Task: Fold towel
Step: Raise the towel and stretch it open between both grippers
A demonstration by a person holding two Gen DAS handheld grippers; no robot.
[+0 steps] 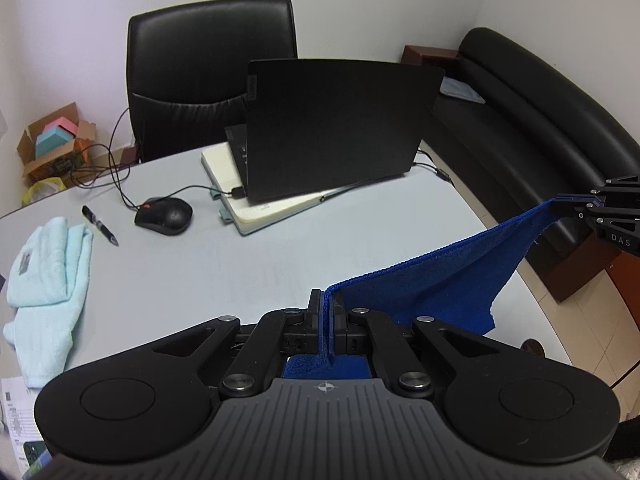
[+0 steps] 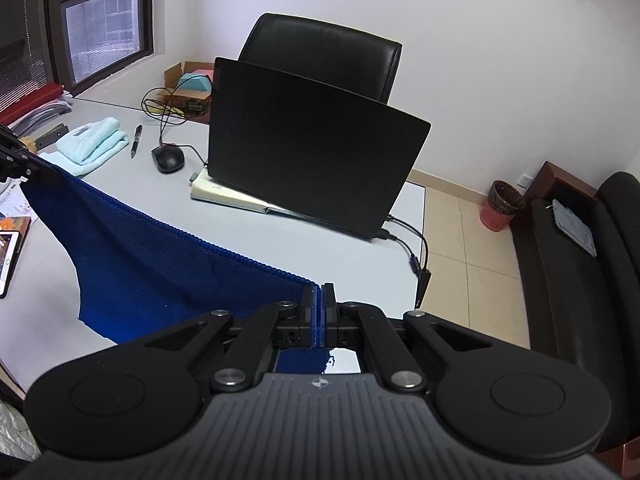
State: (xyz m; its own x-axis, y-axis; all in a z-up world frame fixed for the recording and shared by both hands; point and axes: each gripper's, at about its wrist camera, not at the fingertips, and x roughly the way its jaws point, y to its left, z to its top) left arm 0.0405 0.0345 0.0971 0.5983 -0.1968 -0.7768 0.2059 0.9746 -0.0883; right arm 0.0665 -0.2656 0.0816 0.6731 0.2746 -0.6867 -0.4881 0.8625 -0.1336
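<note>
Our black left gripper (image 1: 326,312) is squeezed tight on one corner of the fuzzy dark blue towel (image 1: 432,284). Our black right gripper (image 2: 319,312) pinches the other corner. We hold the towel stretched between them, hanging above the pale grey desk (image 1: 224,264).

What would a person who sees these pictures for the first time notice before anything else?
First, the blue towel, stretched in the air above the grey table between the left gripper and the right gripper, each shut on a corner. Next, the open black laptop standing on a notebook at the far side of the table. A light blue towel lies folded near the table's left edge in the left wrist view.
</note>
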